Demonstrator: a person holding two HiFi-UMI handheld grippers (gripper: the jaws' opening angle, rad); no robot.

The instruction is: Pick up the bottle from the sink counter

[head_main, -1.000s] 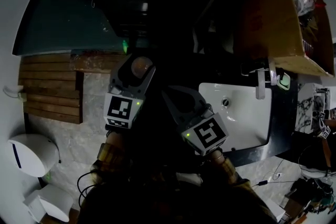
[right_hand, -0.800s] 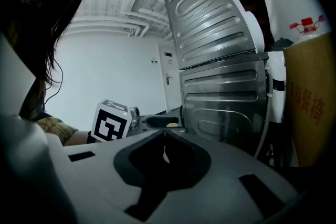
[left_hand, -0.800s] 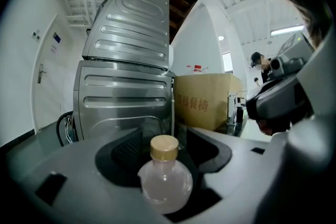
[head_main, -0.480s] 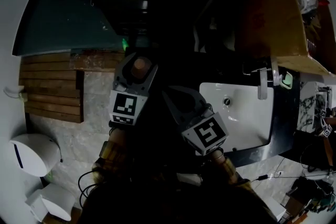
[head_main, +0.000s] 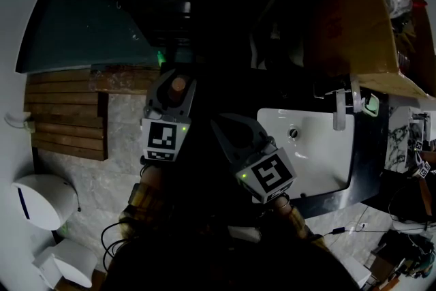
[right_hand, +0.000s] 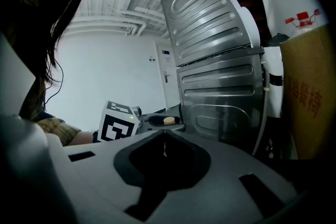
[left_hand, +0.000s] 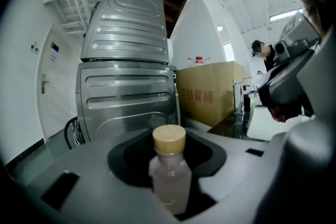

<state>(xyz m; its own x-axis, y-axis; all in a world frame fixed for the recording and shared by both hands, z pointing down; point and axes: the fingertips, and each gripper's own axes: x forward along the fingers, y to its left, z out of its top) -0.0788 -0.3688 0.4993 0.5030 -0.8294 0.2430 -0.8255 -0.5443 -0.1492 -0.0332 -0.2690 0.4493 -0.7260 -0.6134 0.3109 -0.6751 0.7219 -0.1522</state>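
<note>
Left claw just closing on bottle, seemingly gripping; head view shows only cap.

Ribbed metal unit dead ahead, cardboard box just R.

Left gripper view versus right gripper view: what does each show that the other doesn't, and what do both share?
Left gripper view only: the left gripper with the bottle's clear body between its jaws, which have just been closing; a faucet. Right gripper view only: the right gripper shut on nothing, the left gripper's marker cube, a plaid sleeve. Both: the bottle's tan cap, the ribbed metal machine, the cardboard box.
</note>
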